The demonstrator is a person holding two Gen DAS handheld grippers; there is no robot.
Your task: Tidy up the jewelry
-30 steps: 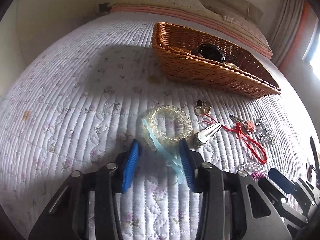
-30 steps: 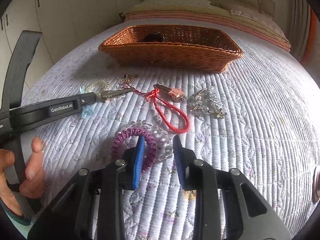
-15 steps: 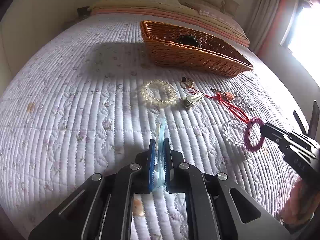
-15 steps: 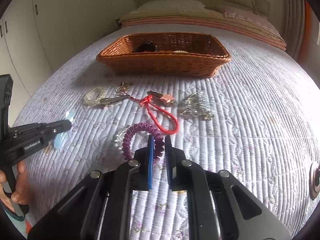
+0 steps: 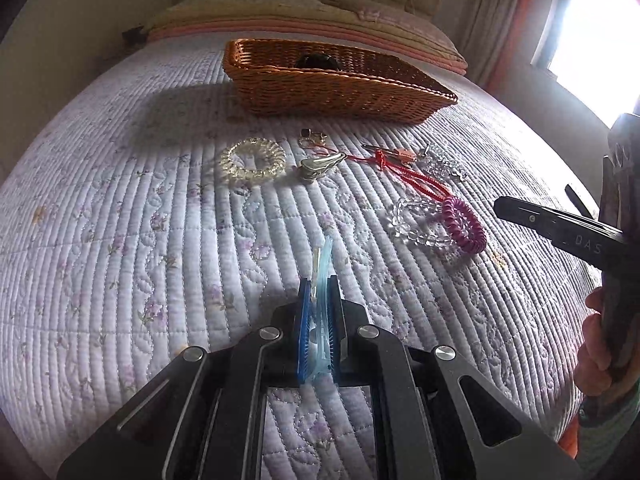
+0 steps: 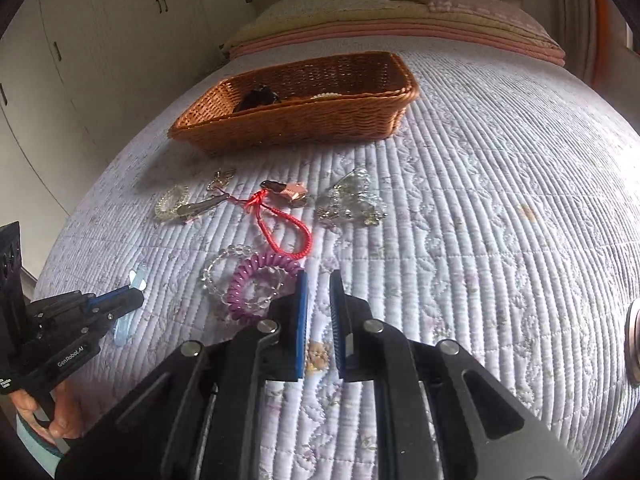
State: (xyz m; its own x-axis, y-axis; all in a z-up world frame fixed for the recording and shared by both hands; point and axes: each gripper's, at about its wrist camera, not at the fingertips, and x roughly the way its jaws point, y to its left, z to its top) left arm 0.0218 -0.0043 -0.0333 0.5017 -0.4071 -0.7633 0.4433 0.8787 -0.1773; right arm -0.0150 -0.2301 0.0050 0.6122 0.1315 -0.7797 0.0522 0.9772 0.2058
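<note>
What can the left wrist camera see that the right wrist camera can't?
Only the left wrist view shows the bright window and the light blue hair clip pinched close-up in the left gripper. Only the right wrist view shows the white cupboards and the right gripper, narrowly open and holding nothing. Both show the wicker basket, red cord and purple coil hair tie on the quilt.

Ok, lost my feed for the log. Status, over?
Left gripper shut on light blue hair clip, lifted. Right gripper open, empty, beside purple coil tie. Wicker basket ahead, path unobstructed.
</note>
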